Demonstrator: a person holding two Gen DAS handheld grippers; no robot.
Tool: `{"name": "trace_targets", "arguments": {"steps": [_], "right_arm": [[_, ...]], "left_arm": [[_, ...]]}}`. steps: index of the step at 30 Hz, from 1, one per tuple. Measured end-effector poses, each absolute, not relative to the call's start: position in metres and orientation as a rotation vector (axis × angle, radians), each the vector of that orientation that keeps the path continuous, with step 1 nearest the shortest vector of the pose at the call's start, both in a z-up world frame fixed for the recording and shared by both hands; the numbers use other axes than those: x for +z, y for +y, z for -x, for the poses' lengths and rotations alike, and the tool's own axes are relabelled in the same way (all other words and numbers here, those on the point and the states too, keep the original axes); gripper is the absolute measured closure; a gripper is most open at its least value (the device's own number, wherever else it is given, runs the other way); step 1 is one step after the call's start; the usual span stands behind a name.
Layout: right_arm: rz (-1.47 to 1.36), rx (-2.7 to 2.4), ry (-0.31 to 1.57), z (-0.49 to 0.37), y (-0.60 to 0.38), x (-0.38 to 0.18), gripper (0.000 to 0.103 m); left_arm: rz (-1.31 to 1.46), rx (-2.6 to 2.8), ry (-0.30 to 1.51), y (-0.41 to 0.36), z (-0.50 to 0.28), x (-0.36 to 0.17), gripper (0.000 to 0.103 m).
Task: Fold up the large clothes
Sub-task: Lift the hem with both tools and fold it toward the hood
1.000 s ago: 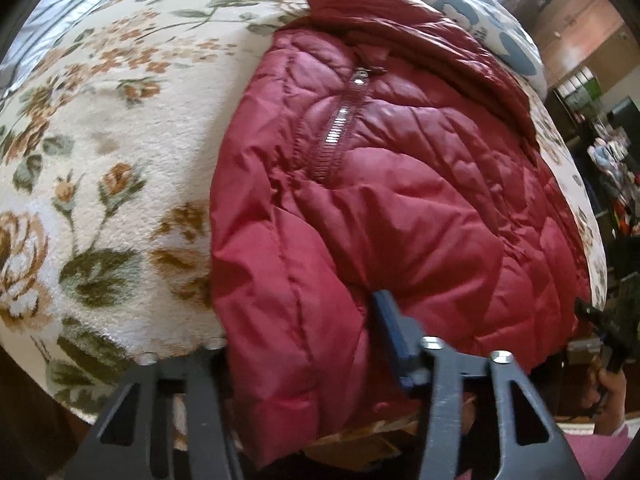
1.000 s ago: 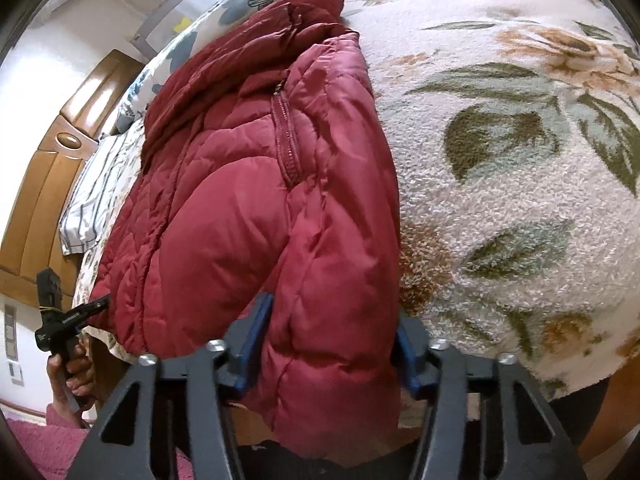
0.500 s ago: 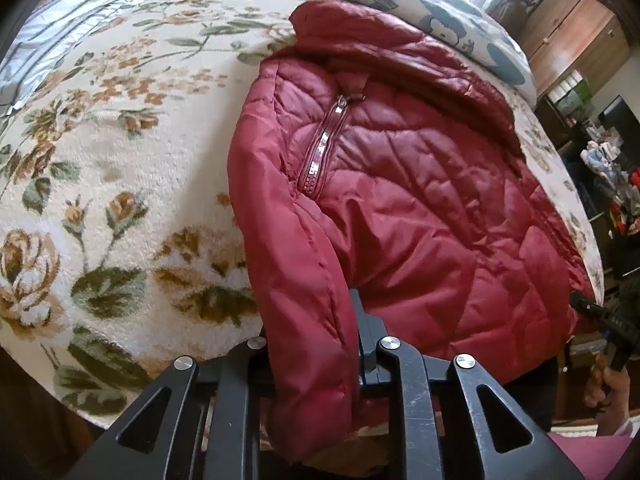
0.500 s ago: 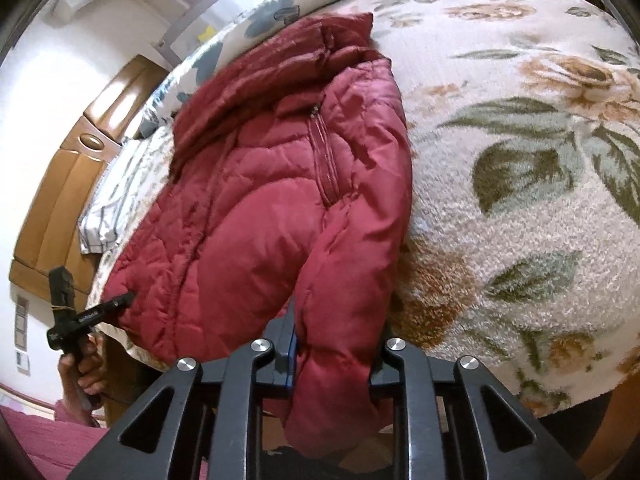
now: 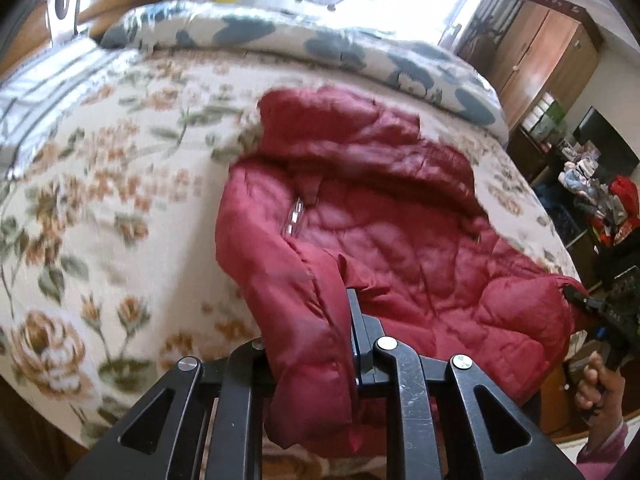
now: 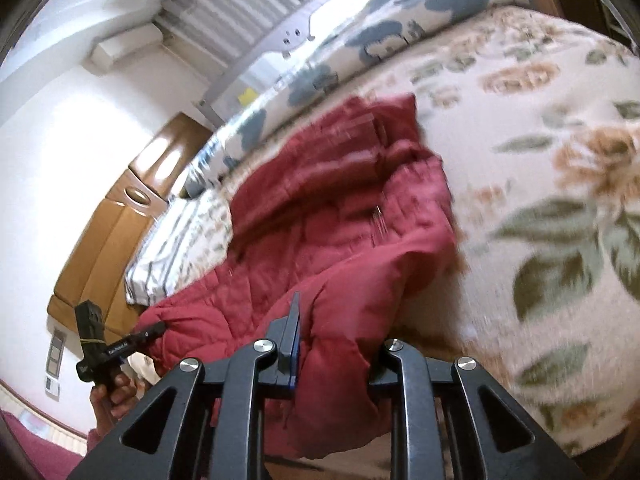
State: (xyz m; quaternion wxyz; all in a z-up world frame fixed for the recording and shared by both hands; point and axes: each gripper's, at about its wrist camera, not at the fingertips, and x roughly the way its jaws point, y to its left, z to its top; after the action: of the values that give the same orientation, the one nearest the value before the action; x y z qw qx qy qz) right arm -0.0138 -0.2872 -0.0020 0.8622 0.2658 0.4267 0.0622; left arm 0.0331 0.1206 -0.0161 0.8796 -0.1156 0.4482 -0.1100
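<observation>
A red quilted puffer jacket (image 5: 400, 240) lies on the bed, collar toward the far side, and also shows in the right wrist view (image 6: 328, 240). My left gripper (image 5: 308, 344) is shut on the jacket's left bottom hem and holds it raised off the bed. My right gripper (image 6: 336, 344) is shut on the right bottom hem, also raised. Each gripper shows in the other's view, the right one at the jacket's far corner (image 5: 592, 308) and the left one (image 6: 132, 340). The hem sags between them.
The bed has a cream floral blanket (image 5: 100, 220) and a blue-and-white quilt (image 5: 320, 48) along the far side. A striped pillow (image 6: 172, 240) lies near the wooden headboard (image 6: 100, 264). A wardrobe (image 5: 544, 52) and cluttered shelves (image 5: 600, 200) stand to the right.
Both grippers closed on the bottom hem, then lifted it up off the bed edge. The jacket's lower part now bunches upward and both views tilt higher.
</observation>
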Motion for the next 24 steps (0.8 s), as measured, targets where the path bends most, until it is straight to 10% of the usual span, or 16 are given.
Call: {"name": "trace_targets", "arguments": {"steps": [24], "right_arm": [[-0.488,0.091,0.746,-0.114,-0.299,0.030,0.083]], "left_arm": [[0.220,-0.145,0.795,0.103,-0.144,0.021,0.086]]}}
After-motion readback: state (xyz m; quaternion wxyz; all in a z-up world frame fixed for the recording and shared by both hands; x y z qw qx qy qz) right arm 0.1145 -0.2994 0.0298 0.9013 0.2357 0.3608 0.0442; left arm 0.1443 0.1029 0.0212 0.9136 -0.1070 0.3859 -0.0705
